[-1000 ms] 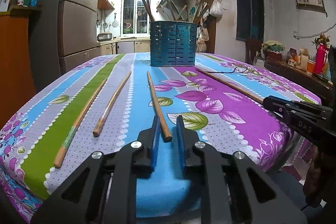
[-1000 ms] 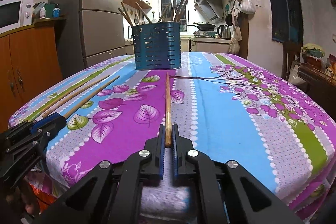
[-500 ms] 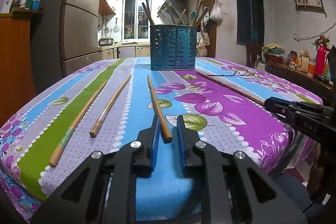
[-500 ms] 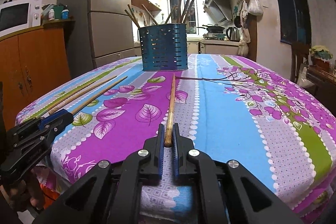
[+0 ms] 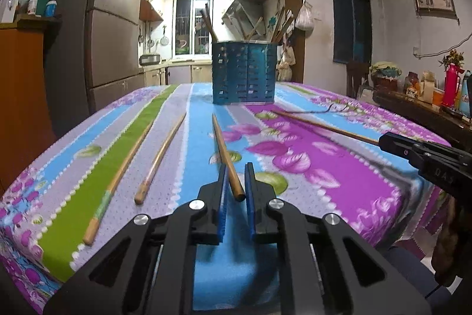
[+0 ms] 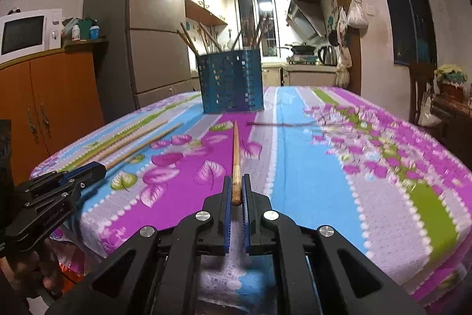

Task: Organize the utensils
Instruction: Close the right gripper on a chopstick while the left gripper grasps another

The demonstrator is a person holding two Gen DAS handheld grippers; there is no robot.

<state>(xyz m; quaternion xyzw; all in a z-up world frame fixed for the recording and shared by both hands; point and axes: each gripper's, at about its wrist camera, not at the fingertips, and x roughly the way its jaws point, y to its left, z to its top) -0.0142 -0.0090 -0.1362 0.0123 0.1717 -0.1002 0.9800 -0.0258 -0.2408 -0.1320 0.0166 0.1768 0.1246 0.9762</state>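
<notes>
A blue perforated utensil holder (image 5: 244, 72) with several wooden chopsticks in it stands at the far end of the table; it also shows in the right wrist view (image 6: 232, 81). My left gripper (image 5: 236, 167) is shut on the near end of a wooden chopstick (image 5: 224, 149), whose far end points toward the holder. My right gripper (image 6: 236, 177) is shut on the near end of another wooden chopstick (image 6: 235, 149). The right gripper also shows in the left wrist view (image 5: 383, 141), and the left gripper in the right wrist view (image 6: 100, 167).
Two more chopsticks (image 5: 160, 155) (image 5: 121, 176) lie to the left on the striped floral tablecloth (image 5: 324, 167). A fridge (image 6: 153, 49) and an orange cabinet (image 6: 50, 102) stand left of the table; a cluttered side shelf (image 5: 427, 105) stands right.
Both grippers have lifted a little, each raising the near end of its chopstick off the cloth. The left gripper's jaws have closed in on its chopstick.
</notes>
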